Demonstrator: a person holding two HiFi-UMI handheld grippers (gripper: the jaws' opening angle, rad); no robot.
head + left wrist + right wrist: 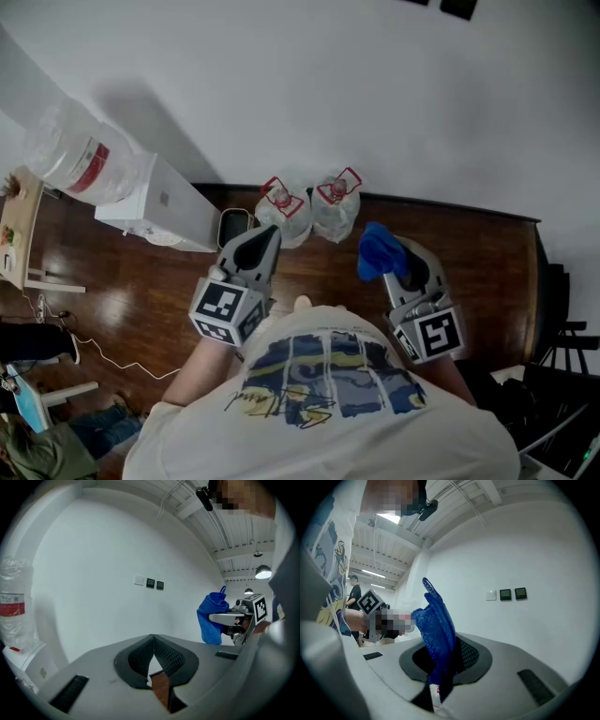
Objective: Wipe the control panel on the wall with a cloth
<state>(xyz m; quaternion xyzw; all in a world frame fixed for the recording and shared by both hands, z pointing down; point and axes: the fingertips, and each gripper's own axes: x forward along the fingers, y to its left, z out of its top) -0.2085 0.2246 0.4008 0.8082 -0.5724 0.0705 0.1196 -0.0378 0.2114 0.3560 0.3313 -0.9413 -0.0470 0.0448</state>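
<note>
Facing the wall [543, 550], cloth at the ready.

Clamped in the right gripper [398, 262]: a blue cloth [437, 625], standing upright between the jaws. Closed tip to tip on nothing: the left gripper [261, 246]. High on the white wall, well apart, at about 1 o'clock from the cloth in the right gripper view: the control panel [505, 594], a level row of small squares running 9 to 3. Likely calling for a reach up and forward, with the right gripper the nearer of the two.

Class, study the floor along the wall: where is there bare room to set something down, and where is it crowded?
Bare wooden floor lies right of the two water jugs, along the wall. It is crowded left of them, where the white dispenser stands close beside.
</note>
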